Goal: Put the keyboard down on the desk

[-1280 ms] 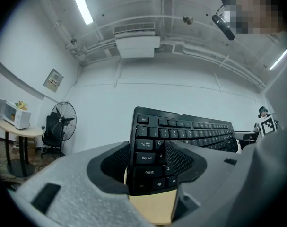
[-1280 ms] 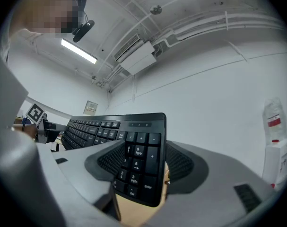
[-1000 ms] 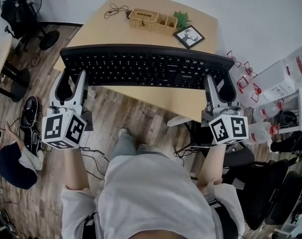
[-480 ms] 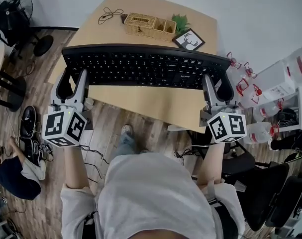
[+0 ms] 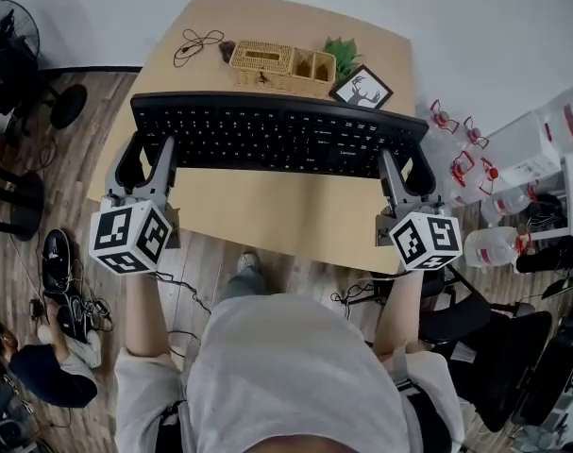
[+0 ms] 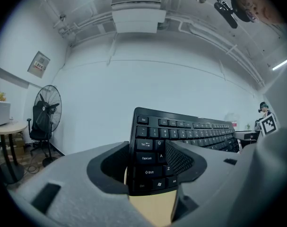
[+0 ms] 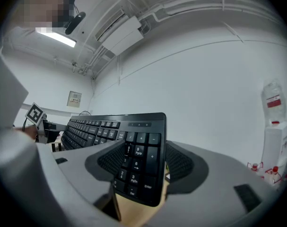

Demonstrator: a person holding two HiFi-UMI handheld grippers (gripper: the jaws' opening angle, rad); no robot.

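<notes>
A long black keyboard (image 5: 277, 132) is held level across the tan desk (image 5: 286, 217), one end in each gripper. My left gripper (image 5: 144, 161) is shut on its left end, and the left gripper view shows the jaws pinching that end of the keyboard (image 6: 181, 129) by the Shift and Ctrl keys. My right gripper (image 5: 407, 171) is shut on the number-pad end, which the right gripper view shows as the keyboard (image 7: 138, 145) between the jaws. I cannot tell whether the keyboard touches the desk top.
At the desk's far edge stand a wicker basket (image 5: 281, 62), a small plant (image 5: 345, 47) and a framed deer picture (image 5: 360, 89), with a loose cable (image 5: 196, 41) to the left. A fan (image 5: 12, 55) stands on the left, water bottles (image 5: 494, 245) on the right, and a person (image 5: 41, 376) sits on the floor.
Both grippers have carried the keyboard forward, from the desk's near edge to over its middle. Both jaws have stayed shut on it.
</notes>
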